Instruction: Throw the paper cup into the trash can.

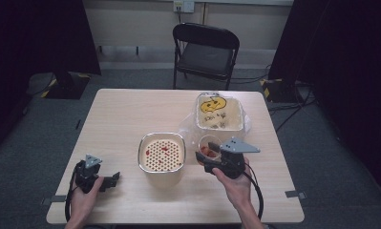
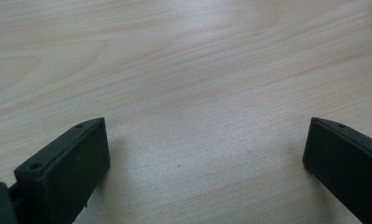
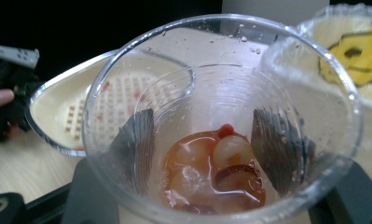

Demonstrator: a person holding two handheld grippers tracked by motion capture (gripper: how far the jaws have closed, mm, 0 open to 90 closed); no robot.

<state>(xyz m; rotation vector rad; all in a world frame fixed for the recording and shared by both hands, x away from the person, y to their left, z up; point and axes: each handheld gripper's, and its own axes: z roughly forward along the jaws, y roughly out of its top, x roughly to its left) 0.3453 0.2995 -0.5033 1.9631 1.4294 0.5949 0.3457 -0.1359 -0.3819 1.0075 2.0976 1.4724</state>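
Clear plastic cup with red fruit in syrup, clasped between right gripper fingers, tilted left toward perforated strainer bowl at bench centre, just beside its rim. Left gripper released, idle near front-left bench edge, farther off.

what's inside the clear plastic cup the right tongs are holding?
In the clear plastic cup, pale round fruit pieces sit in reddish liquid with one small red bit on top. Whatever lies beneath the fruit at the bottom is covered. The right tongs clamp the cup's sides.
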